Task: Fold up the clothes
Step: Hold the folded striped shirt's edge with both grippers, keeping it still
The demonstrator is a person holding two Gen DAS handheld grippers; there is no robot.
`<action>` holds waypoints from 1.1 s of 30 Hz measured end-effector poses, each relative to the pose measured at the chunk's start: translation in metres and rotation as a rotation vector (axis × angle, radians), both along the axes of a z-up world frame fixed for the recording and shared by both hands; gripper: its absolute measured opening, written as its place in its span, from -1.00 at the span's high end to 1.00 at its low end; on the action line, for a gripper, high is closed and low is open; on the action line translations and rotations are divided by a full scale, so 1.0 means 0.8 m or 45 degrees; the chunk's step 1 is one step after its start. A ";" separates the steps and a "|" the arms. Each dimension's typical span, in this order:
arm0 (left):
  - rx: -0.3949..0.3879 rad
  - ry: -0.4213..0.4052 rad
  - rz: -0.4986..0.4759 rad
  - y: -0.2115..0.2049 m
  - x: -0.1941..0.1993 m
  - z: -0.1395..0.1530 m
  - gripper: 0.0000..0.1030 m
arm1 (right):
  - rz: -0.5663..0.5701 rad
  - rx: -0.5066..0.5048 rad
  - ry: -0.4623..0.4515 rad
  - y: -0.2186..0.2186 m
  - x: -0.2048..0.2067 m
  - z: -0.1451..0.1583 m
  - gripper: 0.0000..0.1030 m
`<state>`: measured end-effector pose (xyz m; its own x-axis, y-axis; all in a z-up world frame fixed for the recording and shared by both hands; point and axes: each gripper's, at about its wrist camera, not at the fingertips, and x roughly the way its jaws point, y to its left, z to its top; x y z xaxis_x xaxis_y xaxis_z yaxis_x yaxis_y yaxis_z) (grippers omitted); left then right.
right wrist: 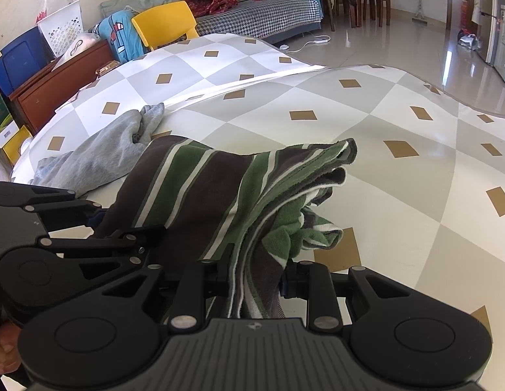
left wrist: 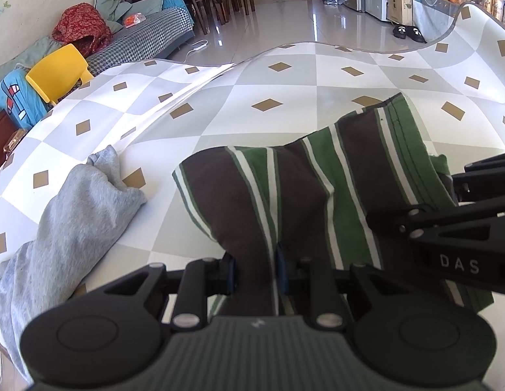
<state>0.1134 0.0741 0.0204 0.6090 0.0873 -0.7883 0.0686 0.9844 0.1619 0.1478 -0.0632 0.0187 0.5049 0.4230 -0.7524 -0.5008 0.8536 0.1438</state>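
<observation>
1. In the left wrist view, the left gripper (left wrist: 255,272) was squeezed nearly shut on a bunch of the striped cloth (left wrist: 317,179). The cloth had brown, green and white stripes. It ran up from between the two blue pads (left wrist: 231,272) and spread out over the bench (left wrist: 285,75).
2. The bench was covered in a sheet with grey and white diamonds and small gold squares. The far edge of the sheet was curled up.
3. A grey garment (left wrist: 66,215) lay on the bench to the left of the striped cloth, with a bit of bare sheet between them.
4. The right gripper (left wrist: 454,224) showed at the right edge, on top of the striped cloth. Its tips could not be seen from here.
5. Past the bench stood a yellow chair (left wrist: 57,71), a sofa (left wrist: 148,36) with piles of cloth on it, and a shiny tiled floor (left wrist: 285,22).
6. In the right wrist view, the right gripper (right wrist: 257,285) was also squeezed nearly shut on the striped cloth (right wrist: 200,182). It held a thick stack of folded layers.
7. The cloth's folded edge hung to the right of the gripper, with loose green and white bits bunched under it. The rest lay on the bench (right wrist: 399,114).
8. The left gripper (right wrist: 92,218) showed at the left, right against the same cloth. The grey garment (right wrist: 99,153) lay behind it, touching the far edge of the striped cloth.
9. A bit of the person's hand (right wrist: 5,342) showed in the bottom left corner.
</observation>
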 end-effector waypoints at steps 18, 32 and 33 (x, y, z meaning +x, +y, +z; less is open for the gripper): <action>-0.004 0.019 0.062 0.021 -0.001 -0.007 0.58 | 0.057 -0.010 0.008 0.024 0.003 -0.008 0.52; -0.012 0.045 0.114 0.042 -0.001 -0.013 0.58 | 0.100 -0.014 0.022 0.046 0.007 -0.017 0.52; -0.010 0.045 0.116 0.042 -0.001 -0.013 0.58 | 0.102 -0.014 0.023 0.047 0.008 -0.017 0.52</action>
